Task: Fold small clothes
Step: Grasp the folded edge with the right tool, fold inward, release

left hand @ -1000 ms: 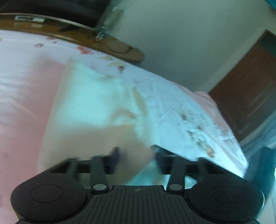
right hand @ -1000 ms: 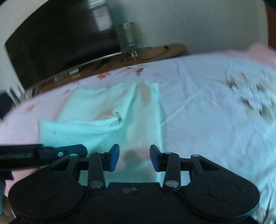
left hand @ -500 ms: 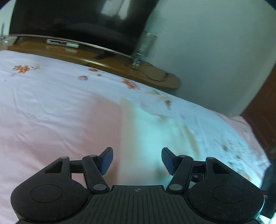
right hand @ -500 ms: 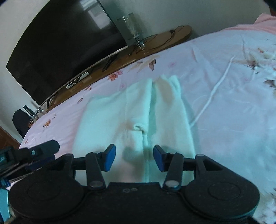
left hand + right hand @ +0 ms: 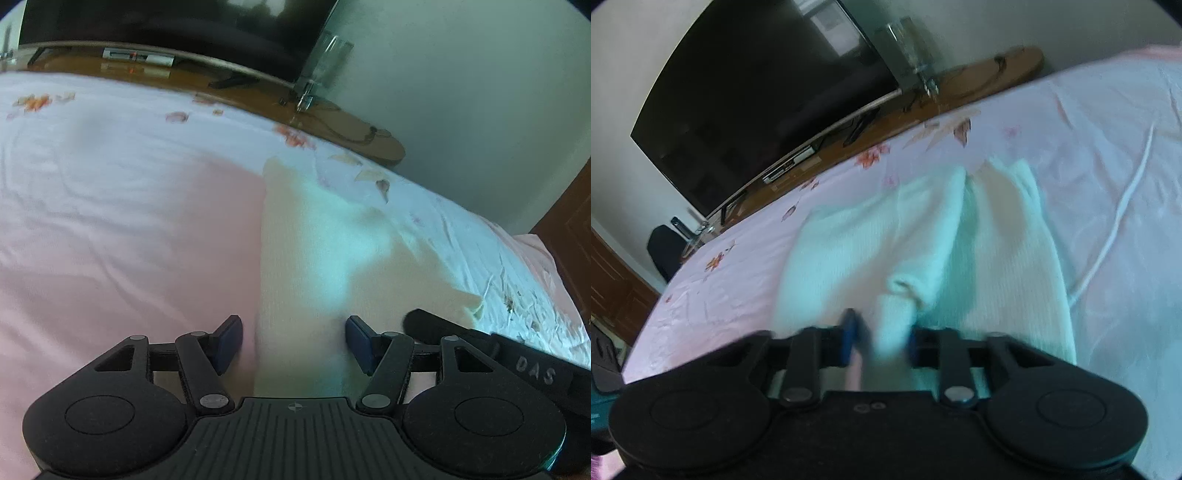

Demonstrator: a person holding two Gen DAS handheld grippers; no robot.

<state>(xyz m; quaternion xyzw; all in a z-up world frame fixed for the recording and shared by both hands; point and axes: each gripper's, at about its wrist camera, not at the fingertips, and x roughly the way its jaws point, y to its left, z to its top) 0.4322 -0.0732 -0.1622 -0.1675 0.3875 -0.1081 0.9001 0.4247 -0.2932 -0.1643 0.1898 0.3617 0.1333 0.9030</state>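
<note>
Blue-padded, the right gripper (image 5: 879, 341) has just been closing and now pinches a fold of the pale garment (image 5: 923, 240), where before its jaws stood apart above it. The left gripper (image 5: 293, 343) stays apart over the garment's near edge. The garment stretches toward twelve o'clock on the pink bedsheet (image 5: 122, 236).

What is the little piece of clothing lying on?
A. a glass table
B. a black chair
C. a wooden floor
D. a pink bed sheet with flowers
D: the pale garment lies spread flat on the pink flowered bed sheet.
</note>
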